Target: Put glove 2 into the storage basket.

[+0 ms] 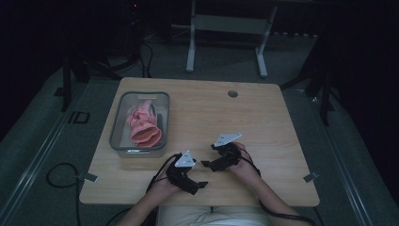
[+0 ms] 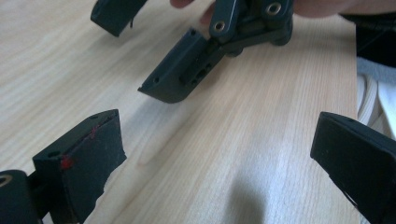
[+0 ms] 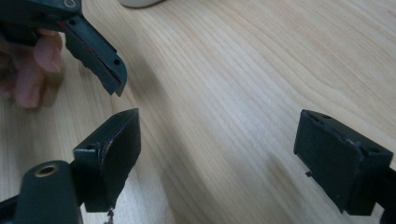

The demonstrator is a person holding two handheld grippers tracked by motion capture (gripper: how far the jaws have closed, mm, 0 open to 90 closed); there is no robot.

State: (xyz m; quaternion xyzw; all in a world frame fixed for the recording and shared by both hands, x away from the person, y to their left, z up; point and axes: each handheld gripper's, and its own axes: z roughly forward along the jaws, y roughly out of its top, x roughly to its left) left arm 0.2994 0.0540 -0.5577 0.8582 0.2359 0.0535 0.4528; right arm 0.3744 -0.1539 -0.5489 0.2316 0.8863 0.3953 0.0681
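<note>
left hand-held gripper (image 1: pixel 200 184) agape | right hand-held gripper (image 1: pixel 207 165) agape | pink cloth (image 1: pixel 143 125) in bin (image 1: pixel 116 123), well apart

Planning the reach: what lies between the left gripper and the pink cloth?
In the high view, bare wooden table and the bin's clear wall separate left gripper from pink cloth.

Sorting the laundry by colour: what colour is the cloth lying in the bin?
Pink, seen best in the high view: the cloth sits in the clear bin.
</note>
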